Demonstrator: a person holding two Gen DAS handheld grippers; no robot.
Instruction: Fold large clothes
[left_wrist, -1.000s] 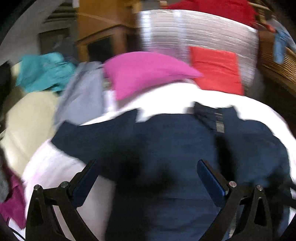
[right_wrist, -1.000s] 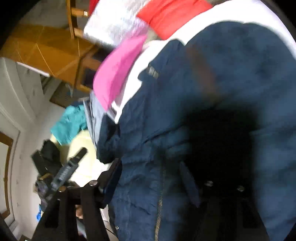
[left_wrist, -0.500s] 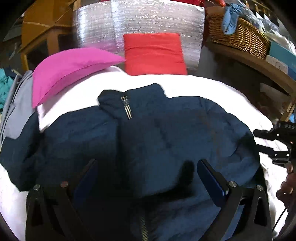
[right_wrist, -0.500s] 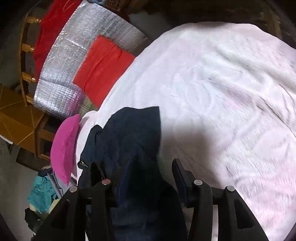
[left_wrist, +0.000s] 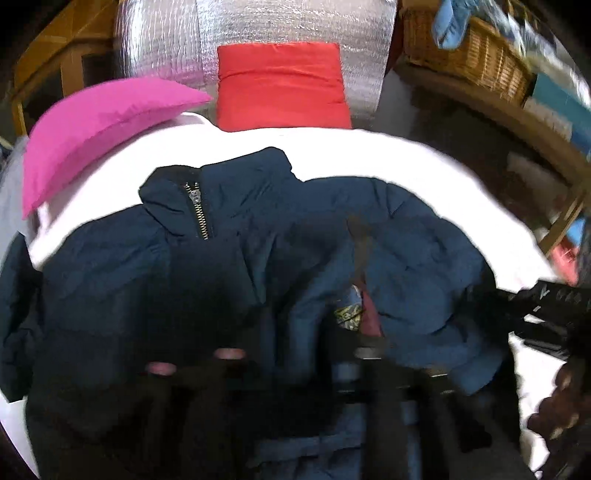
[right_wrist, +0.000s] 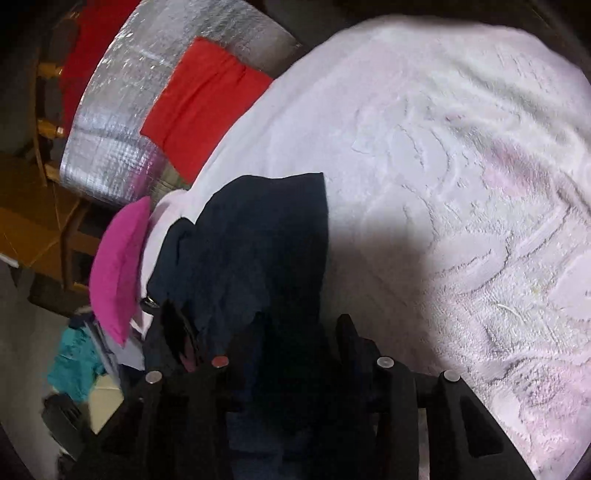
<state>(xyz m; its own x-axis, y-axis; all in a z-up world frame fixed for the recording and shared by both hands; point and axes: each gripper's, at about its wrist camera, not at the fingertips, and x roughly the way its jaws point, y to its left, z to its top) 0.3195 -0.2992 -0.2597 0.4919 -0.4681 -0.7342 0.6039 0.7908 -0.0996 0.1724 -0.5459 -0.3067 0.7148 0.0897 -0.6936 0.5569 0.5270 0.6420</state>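
A navy padded jacket (left_wrist: 229, 258) with a brass zip lies on the white bedspread (left_wrist: 369, 155), collar toward the pillows. My left gripper (left_wrist: 280, 354) is low in the left wrist view, its dark fingers blurred and drawn in close with jacket fabric bunched between them. In the right wrist view my right gripper (right_wrist: 266, 332) holds a fold of the same jacket (right_wrist: 266, 236) between its narrowed fingers, at the edge of the bedspread (right_wrist: 461, 184). The right gripper's body also shows in the left wrist view (left_wrist: 546, 306), at the jacket's right edge.
A pink pillow (left_wrist: 99, 122) and a red pillow (left_wrist: 280, 88) lean on a silver foil panel (left_wrist: 258, 29) at the bed's head. A wicker basket (left_wrist: 469, 55) stands on a shelf at the right. Teal clothing (right_wrist: 72, 365) lies beside the bed.
My left gripper's fingers were spread wide over the jacket; now they have closed in on the fabric. The right gripper stays on its fold. The left view has shifted slightly right.
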